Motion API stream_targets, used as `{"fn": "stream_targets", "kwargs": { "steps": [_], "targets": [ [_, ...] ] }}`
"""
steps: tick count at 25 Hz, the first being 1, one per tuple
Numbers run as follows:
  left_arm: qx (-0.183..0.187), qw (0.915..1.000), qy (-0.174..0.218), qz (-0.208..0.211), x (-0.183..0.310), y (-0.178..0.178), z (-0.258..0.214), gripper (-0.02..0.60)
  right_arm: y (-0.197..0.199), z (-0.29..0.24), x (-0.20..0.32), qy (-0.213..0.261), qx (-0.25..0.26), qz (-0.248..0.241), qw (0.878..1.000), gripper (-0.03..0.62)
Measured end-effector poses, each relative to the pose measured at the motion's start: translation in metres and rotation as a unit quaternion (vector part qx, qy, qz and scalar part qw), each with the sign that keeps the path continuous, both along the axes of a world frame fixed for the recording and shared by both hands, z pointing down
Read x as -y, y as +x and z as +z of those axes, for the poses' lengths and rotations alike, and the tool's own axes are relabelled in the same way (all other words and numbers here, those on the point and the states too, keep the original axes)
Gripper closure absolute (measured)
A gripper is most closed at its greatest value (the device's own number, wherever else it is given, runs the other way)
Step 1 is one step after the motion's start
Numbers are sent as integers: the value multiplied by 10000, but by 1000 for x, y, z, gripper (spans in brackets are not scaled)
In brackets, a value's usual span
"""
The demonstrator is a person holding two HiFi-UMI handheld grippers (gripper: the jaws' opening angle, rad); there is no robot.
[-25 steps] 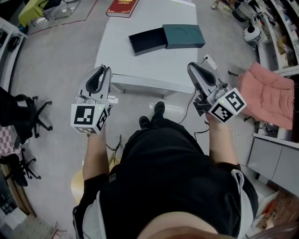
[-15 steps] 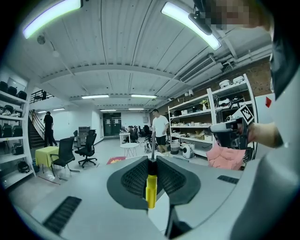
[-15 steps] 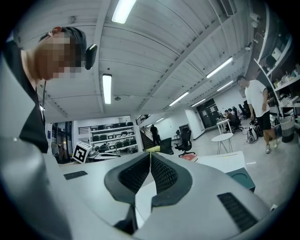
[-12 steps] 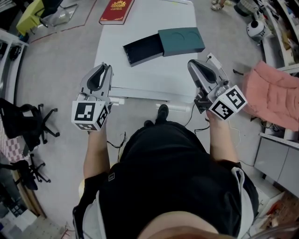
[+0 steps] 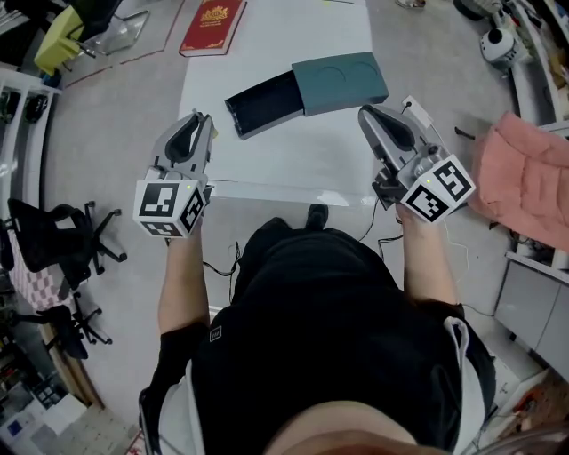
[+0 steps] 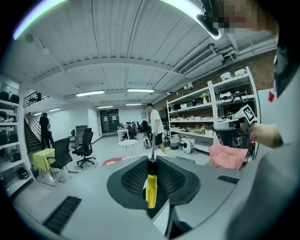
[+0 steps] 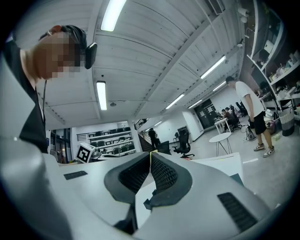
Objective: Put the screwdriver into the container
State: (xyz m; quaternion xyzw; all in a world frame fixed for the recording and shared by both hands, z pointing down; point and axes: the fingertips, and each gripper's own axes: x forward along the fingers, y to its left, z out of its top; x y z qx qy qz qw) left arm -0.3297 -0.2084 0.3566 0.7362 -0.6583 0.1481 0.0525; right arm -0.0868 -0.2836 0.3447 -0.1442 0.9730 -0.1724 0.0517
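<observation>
A yellow-handled screwdriver (image 6: 151, 187) stands between the jaws of my left gripper (image 6: 151, 159), which is shut on it, its metal shaft poking out past the tips. In the head view the left gripper (image 5: 203, 119) hangs over the near left edge of the white table (image 5: 293, 151); the screwdriver is hidden there. The container is a dark open tray (image 5: 262, 103) with a teal sleeve (image 5: 340, 82) on the table's far half. My right gripper (image 5: 364, 112) is above the near right edge, its jaws (image 7: 150, 154) shut with nothing in them.
A red book (image 5: 212, 16) lies at the table's far left corner. A pink cushion (image 5: 524, 169) sits to the right, office chairs (image 5: 53, 240) to the left. Shelving and a standing person (image 6: 154, 126) are far off in the room.
The table and container have slid nearer in the head view. Both grippers now reach over the table's near edge, jaws unchanged.
</observation>
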Motion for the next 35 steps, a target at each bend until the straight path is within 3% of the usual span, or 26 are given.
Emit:
{"fn": "stream_targets", "kwargs": {
  "steps": [7,12,22,35],
  "targets": [
    [156,9986,-375,353,39,10,23,517,17,11,16,-162,41,293,9994,562],
    [77,9961,-537,692,67,12,40,517,20,16,26,-214,-36,594,9980,562],
    [423,9840,-972,1435,111,5,83,517,2,21,42,-333,-254,1025,9939,562],
    [1447,9405,-1664,2586,143,5,177,517,-17,46,49,-626,-611,1436,9858,562]
  ]
}}
